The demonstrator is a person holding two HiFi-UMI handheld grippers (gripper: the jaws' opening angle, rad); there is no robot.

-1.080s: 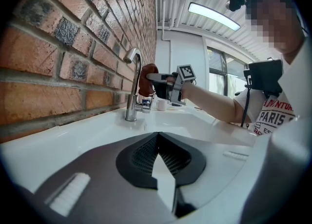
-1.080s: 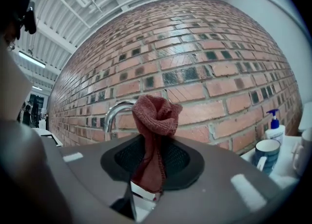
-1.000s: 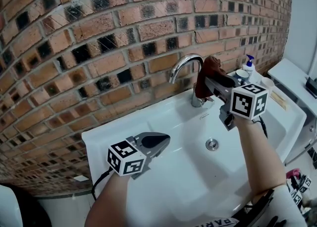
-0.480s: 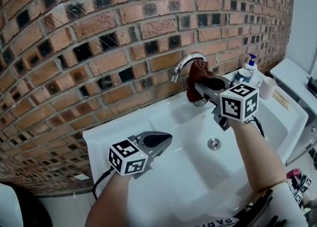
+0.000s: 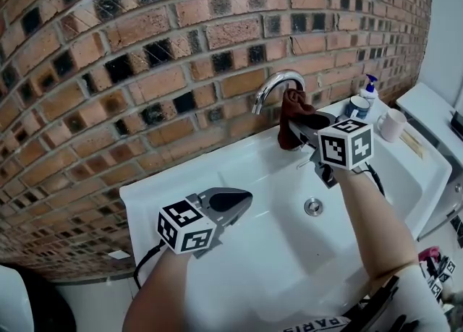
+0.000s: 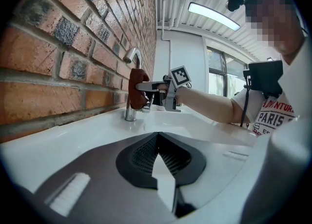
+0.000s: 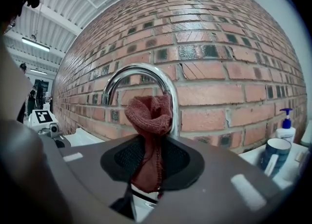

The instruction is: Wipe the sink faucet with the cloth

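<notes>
The cloth is clamped in the right gripper and held against the upright of the faucet, just below the arch. The left gripper is closed on nothing, over the left part of the sink. Wiping is judged to be under way; the arch, spout end and base are judged not yet covered.

Basin: open around drain. Faucet at 12 o'clock, brick wall close behind; right gripper clamping cloth fills its front. Soap bottle, blue cup, mug clustered at 2 o'clock
</notes>
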